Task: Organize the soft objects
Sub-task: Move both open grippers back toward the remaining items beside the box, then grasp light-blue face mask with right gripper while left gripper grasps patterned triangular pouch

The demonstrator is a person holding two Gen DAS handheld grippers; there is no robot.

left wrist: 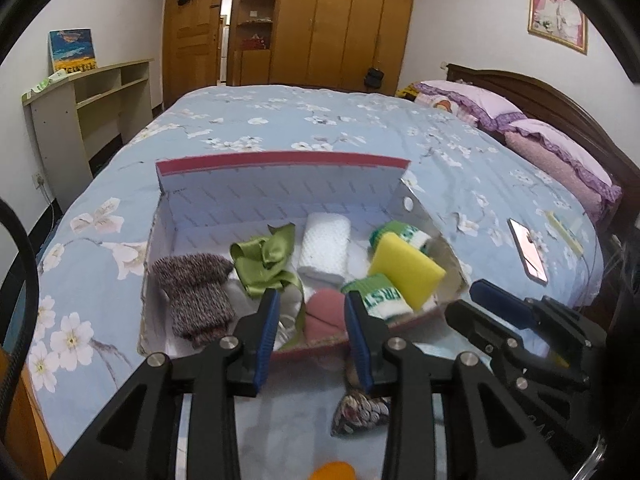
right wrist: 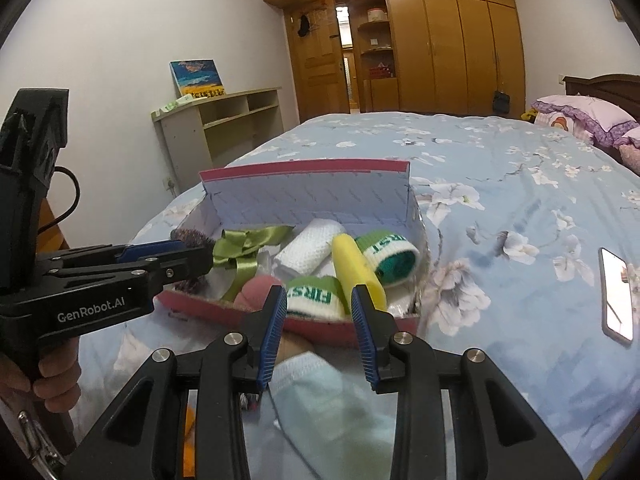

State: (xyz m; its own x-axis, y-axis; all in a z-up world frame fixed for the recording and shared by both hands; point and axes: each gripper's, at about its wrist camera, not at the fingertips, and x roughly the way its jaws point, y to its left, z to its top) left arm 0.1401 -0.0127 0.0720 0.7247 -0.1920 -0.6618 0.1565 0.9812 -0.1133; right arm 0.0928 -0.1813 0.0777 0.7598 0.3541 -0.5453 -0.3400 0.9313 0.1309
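Observation:
An open pink box [left wrist: 280, 158] [right wrist: 304, 168] sits on the bed. Inside lie a brown knit sock [left wrist: 192, 296], a green ribbon bow [left wrist: 264, 258] [right wrist: 244, 246], a white knit cloth [left wrist: 326, 246] [right wrist: 308, 252], a yellow sponge [left wrist: 404, 270] [right wrist: 358, 270], two green-and-white "FIRST" socks [left wrist: 380, 294] [right wrist: 314, 296] [right wrist: 390, 254] and a pink round pad [left wrist: 324, 314] [right wrist: 256, 286]. My left gripper [left wrist: 312, 320] [right wrist: 176, 252] is open and empty at the box's near edge. My right gripper [right wrist: 318, 320] [left wrist: 480, 300] is open and empty just before the box. A patterned pouch [left wrist: 362, 410] lies under the left gripper.
The box rests on a blue floral bedspread [left wrist: 320, 120] [right wrist: 500, 184]. A phone [left wrist: 528, 250] [right wrist: 618, 294] lies right of the box. Purple pillows [left wrist: 560, 152] and headboard are at the right. A beige shelf [left wrist: 80, 104] [right wrist: 224, 120] stands left; a wardrobe [right wrist: 440, 40] at the back.

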